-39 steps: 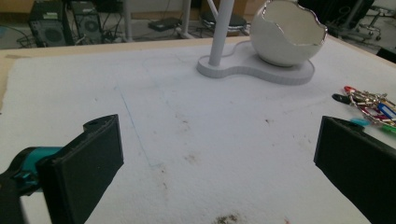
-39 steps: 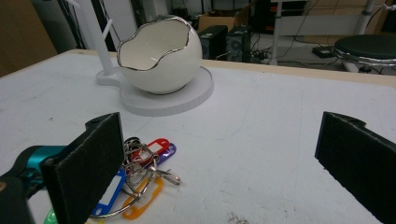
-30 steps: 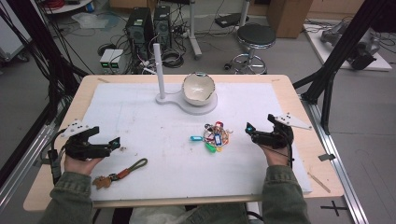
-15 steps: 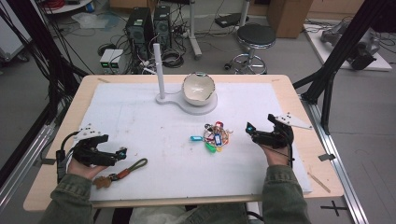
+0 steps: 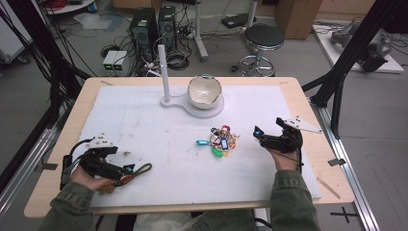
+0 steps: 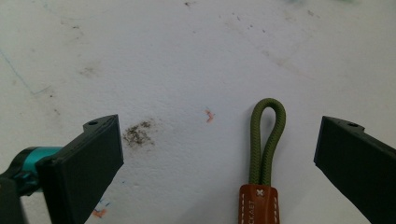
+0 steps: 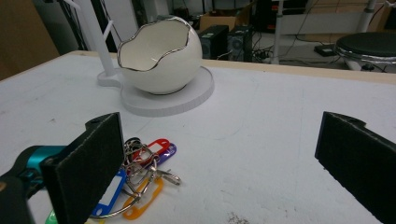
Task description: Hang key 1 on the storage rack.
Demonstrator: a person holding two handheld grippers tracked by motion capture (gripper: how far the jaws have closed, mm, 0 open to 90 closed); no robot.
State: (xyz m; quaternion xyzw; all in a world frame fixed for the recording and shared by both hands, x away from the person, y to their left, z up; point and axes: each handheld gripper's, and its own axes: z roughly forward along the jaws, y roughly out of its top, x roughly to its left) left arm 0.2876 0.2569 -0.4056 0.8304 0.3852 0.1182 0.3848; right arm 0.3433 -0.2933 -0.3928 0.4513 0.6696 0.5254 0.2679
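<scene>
Between the spread jaws of the left claw [image 6: 212,163] an olive cord loop [image 6: 267,140] is seen in the left gripper view, closer to one jaw than the other and touched by neither; it runs into a brown leather tab [image 6: 258,205] at the bottom edge. From the high view, the left claw [image 5: 126,169] is held low over the near left part of the table [image 5: 144,120], with the cord loop [image 5: 142,169] lying just ahead of its tips on the white mat [image 5: 159,130].

The right claw [image 7: 212,158] is likewise spread wide and holds nothing. A bunch of keyrings with coloured tags [image 7: 140,175] lies on the mat beside one of its jaws. From the high view, the right claw [image 5: 260,134] is placed just beside that bunch [image 5: 220,140], not touching it. Farther back, a white egg-shaped bowl [image 5: 204,91] is set on a round white base [image 5: 214,108], from which a white post [image 5: 164,72] rises.
</scene>
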